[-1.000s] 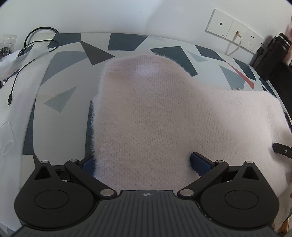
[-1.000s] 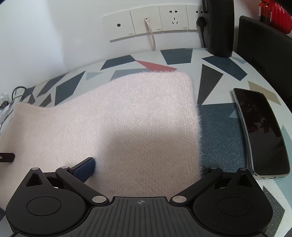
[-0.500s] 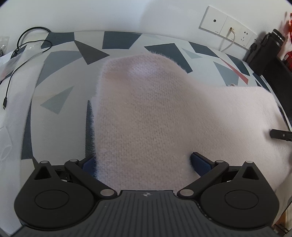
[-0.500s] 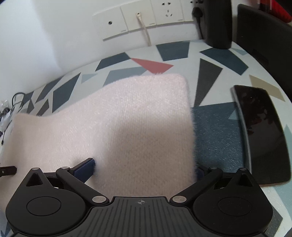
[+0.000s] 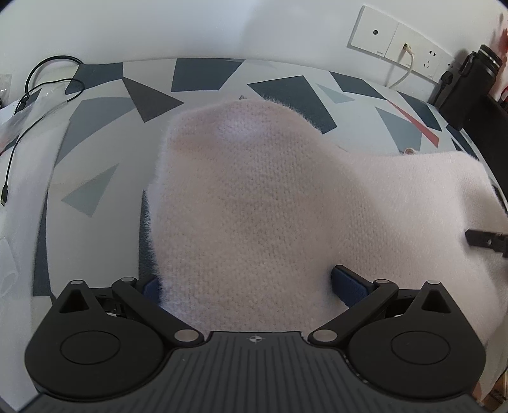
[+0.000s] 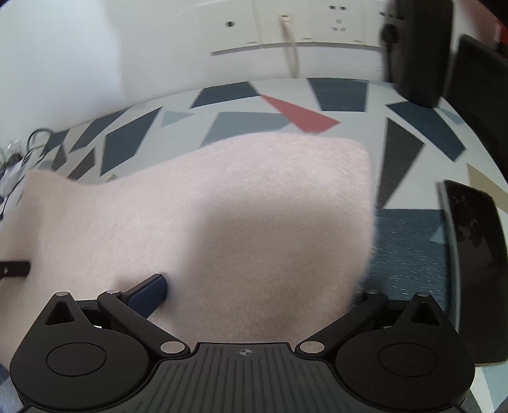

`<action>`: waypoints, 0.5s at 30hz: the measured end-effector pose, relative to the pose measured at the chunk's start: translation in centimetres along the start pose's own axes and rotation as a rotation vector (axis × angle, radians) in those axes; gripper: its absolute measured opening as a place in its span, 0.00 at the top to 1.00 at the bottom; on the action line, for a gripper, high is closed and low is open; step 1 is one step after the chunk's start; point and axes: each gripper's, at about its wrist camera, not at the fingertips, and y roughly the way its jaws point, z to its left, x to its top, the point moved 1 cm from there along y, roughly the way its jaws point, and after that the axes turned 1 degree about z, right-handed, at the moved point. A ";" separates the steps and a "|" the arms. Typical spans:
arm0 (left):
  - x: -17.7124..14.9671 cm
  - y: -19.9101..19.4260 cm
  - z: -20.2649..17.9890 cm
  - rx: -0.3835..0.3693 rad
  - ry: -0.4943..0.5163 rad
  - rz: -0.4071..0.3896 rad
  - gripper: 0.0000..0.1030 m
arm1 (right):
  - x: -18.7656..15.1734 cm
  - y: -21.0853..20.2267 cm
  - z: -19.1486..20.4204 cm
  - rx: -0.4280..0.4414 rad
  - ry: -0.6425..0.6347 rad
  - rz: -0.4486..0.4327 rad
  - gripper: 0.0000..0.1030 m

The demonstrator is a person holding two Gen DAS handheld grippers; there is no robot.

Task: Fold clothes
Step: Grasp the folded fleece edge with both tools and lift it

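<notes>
Left tool [image 5: 246, 282]: we see its two blue-padded fingers [image 5: 347, 282] set wide apart, with the near edge of the pink knit [image 5: 254, 206] draped between them; whether they pinch the cloth we cannot tell. The tool points forward, low over the tabletop [image 5: 95, 152], toward the wall. From here the knit rises in a rounded hump ahead of the tool and spreads to the right, where the tip of the other tool shows as a dark bar at the frame's edge.

Right tool [image 6: 254, 290]: its fingers also stand wide, the left pad [image 6: 149, 290] lying on the knit [image 6: 222, 206] and the right one hidden under the cloth's edge. We cannot tell if it grips. The view is blurred. The knit lies on the patterned tabletop [image 6: 406, 228]; a phone [image 6: 473, 254] lies to its right, apart from it. Wall sockets [image 6: 285, 28] and a cable [image 5: 35, 92] sit beyond.
</notes>
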 end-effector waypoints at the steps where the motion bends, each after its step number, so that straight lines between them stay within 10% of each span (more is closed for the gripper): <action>1: -0.1 0.0 -0.2 -0.005 -0.007 -0.004 0.01 | -0.1 0.0 0.4 0.006 -0.010 0.000 0.01; 7: -1.0 -0.2 -2.1 -0.010 0.017 -0.026 0.08 | -0.5 -0.2 1.5 0.013 -0.021 -0.026 0.13; 11: -1.3 -0.9 -2.1 -0.081 -0.028 -0.039 0.48 | -0.7 -0.9 1.6 0.045 0.006 -0.043 0.40; 15: -1.8 -1.6 -1.8 -0.110 -0.086 -0.051 0.61 | -1.2 -1.6 1.9 0.050 0.036 -0.057 0.57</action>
